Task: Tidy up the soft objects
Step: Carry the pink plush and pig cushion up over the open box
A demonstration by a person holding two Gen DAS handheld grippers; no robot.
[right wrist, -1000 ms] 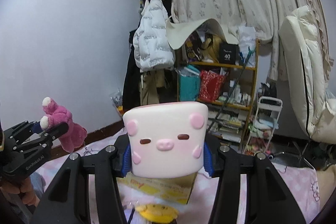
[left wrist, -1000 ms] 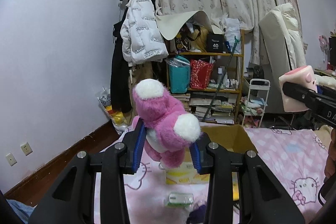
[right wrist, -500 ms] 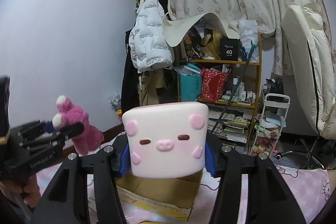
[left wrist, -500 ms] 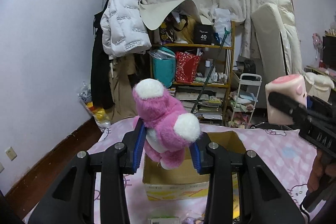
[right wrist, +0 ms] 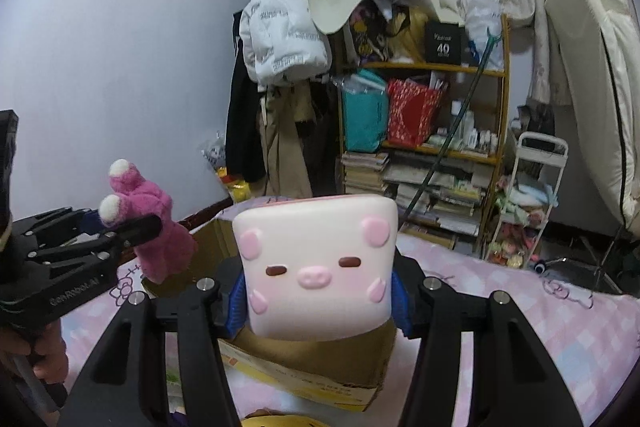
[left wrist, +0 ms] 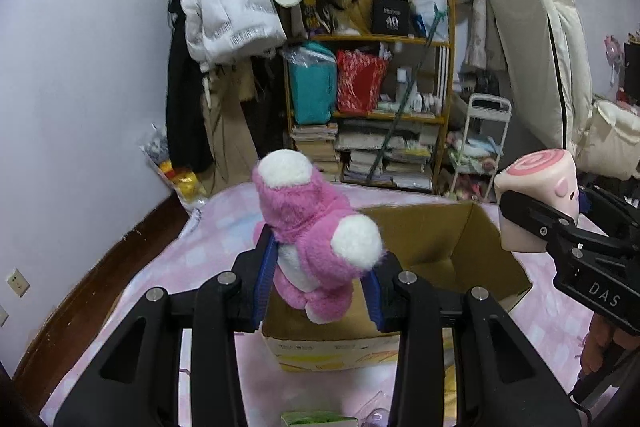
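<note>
Two grippers, two soft toys, one open cardboard box (left wrist: 460, 251) at frame centre on the pink bedsheet (left wrist: 200, 247).

We log the left gripper (left wrist: 318, 287) clamped on the pink plush (left wrist: 316, 239), long axis upright, white-tipped feet up and tilted toward the camera, above the box's near left corner. The right gripper (right wrist: 318, 297) squeezes the pig cushion (right wrist: 316, 267), face toward the camera, over the box.

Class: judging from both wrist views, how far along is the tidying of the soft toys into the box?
Done: nothing shows inside the cardboard box yet. In hand: the left gripper clamps the pink plush bear, and the right gripper clamps the pig cushion, both held above the box. Left: releasing each toy into it.
</note>
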